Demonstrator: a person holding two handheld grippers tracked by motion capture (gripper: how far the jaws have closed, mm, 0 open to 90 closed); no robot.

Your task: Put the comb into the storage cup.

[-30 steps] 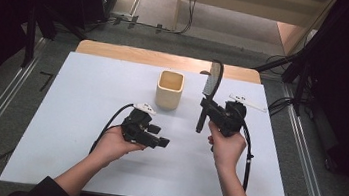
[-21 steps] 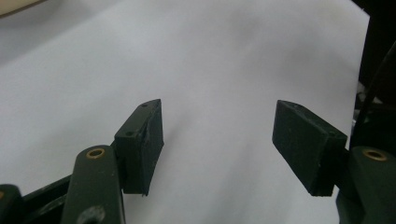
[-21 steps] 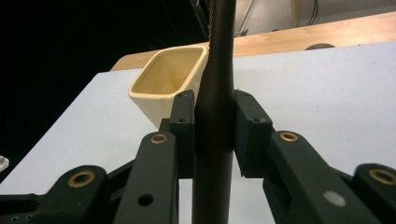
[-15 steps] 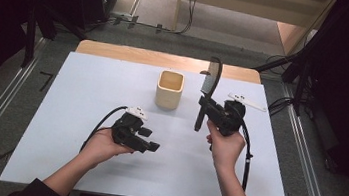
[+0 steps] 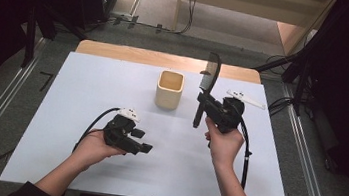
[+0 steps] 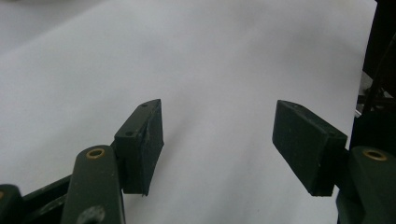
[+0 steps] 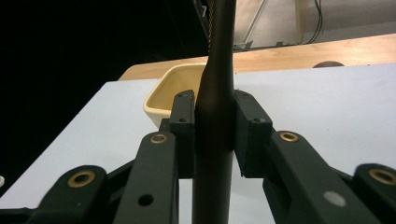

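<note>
White tabletop (image 5: pixel 87 92), dark room beyond. We hold the black comb (image 5: pixel 208 84) upright, right gripper (image 5: pixel 205 103) clamped on its handle, just right of the cream cup (image 5: pixel 169 89), presumably for dropping in. Left gripper (image 5: pixel 143 142) rests near-left, jaws apart, empty.

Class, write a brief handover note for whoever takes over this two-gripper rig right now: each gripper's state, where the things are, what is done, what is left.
Right gripper: shut on the handle of the black plastic comb, held upright above the table, just right of the cup.
Left gripper: open, nothing between its jaws, low over the bare white tabletop.
Cream square cup: upright mid-table, with nothing showing inside.
White flat piece: lying beyond the right gripper, untouched.
Done: comb is picked up.
Left: probably setting the comb into the cup; the left gripper is free to steady the cup.
</note>
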